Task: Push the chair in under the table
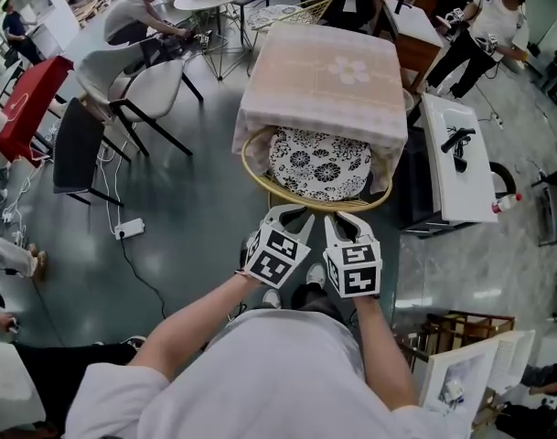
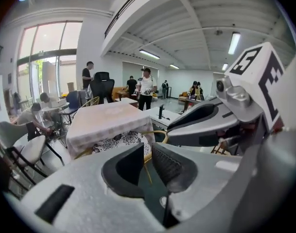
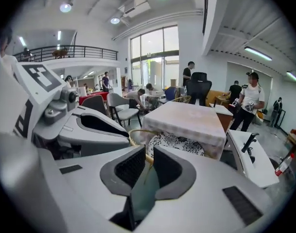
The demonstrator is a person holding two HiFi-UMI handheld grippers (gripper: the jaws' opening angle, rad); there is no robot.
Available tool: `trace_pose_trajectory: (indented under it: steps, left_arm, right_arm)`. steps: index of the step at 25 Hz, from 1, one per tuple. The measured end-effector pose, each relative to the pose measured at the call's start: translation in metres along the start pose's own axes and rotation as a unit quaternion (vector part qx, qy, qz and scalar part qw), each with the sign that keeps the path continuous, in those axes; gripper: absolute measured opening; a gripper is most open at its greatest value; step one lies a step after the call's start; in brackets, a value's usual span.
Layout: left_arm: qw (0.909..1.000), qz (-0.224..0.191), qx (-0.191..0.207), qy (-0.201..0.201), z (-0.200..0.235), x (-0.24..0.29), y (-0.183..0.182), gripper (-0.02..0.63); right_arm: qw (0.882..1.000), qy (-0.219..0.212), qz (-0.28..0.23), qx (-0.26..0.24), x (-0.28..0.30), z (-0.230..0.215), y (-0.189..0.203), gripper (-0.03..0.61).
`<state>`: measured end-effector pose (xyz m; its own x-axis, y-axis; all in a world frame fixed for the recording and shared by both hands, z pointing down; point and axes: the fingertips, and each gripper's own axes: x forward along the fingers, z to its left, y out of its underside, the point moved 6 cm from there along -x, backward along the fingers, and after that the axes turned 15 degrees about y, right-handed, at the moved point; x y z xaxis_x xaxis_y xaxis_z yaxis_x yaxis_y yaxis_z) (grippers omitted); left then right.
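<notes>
Head view: the chair (image 1: 319, 165), a rattan hoop with a black-and-white flowered cushion, sits at frame centre, its seat partly under the pink-clothed counter (image 1: 324, 80). The left gripper (image 1: 287, 213) and right gripper (image 1: 349, 218) lie side by side just below it, tips against the hoop's near rim. Grey chairs (image 1: 150, 85) stand well apart at upper left.

Left gripper view: low at centre the fingers (image 2: 169, 166) are drawn in to a narrow slot, and the chair's (image 2: 116, 141) yellow rim sits in that slot. The counter (image 2: 109, 120) rises just behind.

Right gripper view: here too the fingers (image 3: 130, 166) stand only a slit apart, closed on the same yellow rim, with cushion and counter (image 3: 186, 118) beyond at centre
</notes>
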<state>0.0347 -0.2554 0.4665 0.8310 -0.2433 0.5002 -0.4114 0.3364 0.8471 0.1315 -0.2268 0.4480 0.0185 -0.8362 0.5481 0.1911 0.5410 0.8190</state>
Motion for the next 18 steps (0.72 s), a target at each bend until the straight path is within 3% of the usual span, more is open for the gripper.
trace_pose_trajectory:
  steps: [10,18]
  left_arm:
    - [0.9967,-0.061,-0.054,-0.009,-0.023,-0.026,-0.014,0.006]
    - [0.9966,-0.065,-0.045,-0.020,-0.025,-0.035,-0.018,0.005]
  right_arm:
    - [0.996,0.002,-0.045,0.072,-0.031,0.008,-0.012,0.003]
    - [0.995,0.006,-0.052,0.080,-0.036,0.015,-0.015,0.003]
